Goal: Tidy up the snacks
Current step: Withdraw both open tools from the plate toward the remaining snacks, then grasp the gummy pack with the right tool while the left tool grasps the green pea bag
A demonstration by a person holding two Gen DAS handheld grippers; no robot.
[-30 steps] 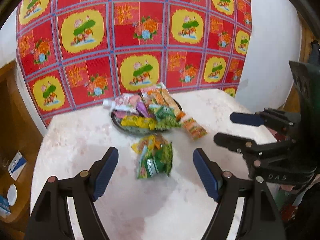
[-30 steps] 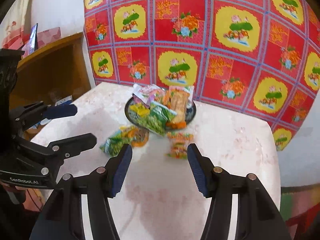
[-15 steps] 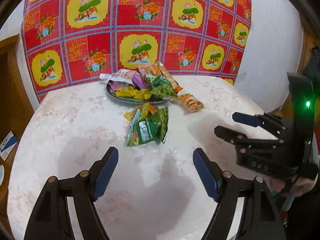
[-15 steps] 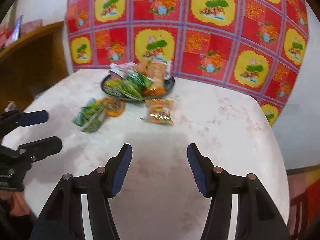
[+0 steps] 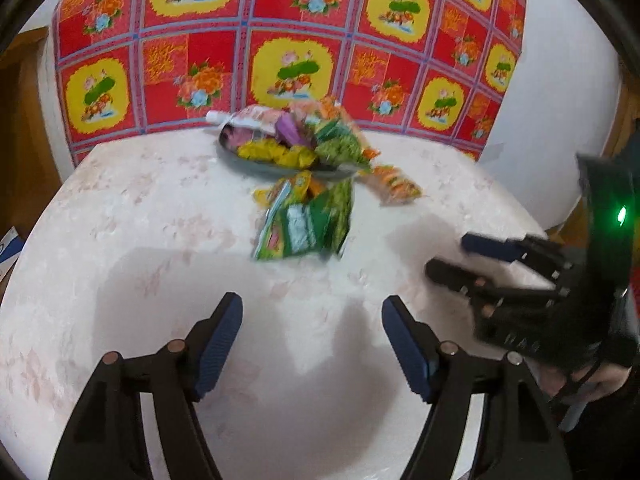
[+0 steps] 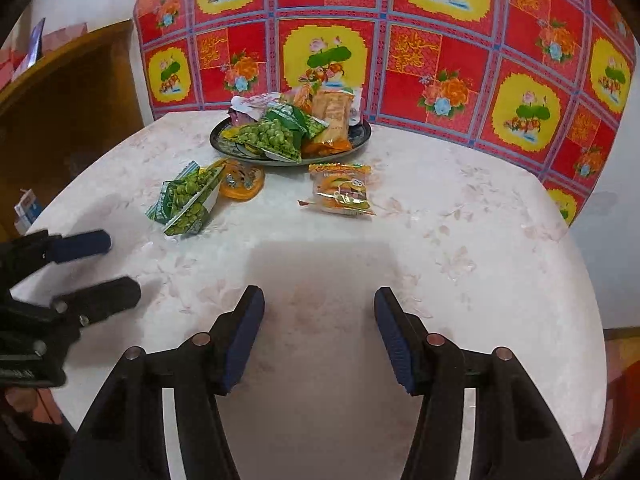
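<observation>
A dark plate [image 6: 360, 142] piled with snack packets stands at the back of the pale marble table [image 6: 460, 264]; it also shows in the left wrist view [image 5: 240, 160]. Green pea packets [image 6: 186, 200] lie in front of it, with a round orange packet [image 6: 242, 182] beside them and an orange packet [image 6: 342, 194] to the right. In the left wrist view the green packets [image 5: 304, 224] and the orange packet [image 5: 398, 186] show blurred. My left gripper [image 5: 312, 344] is open and empty, well short of the packets. My right gripper [image 6: 320, 336] is open and empty too.
A red and yellow floral cloth [image 6: 440, 48] hangs behind the table. A wooden cabinet [image 6: 60, 108] stands to the left. The right gripper [image 5: 480, 260] shows at the right of the left wrist view, and the left gripper [image 6: 92, 268] at the left of the right wrist view.
Both grippers have drawn back from the snacks toward the near edge of the table; the packets look farther away. Both stay open and empty.
</observation>
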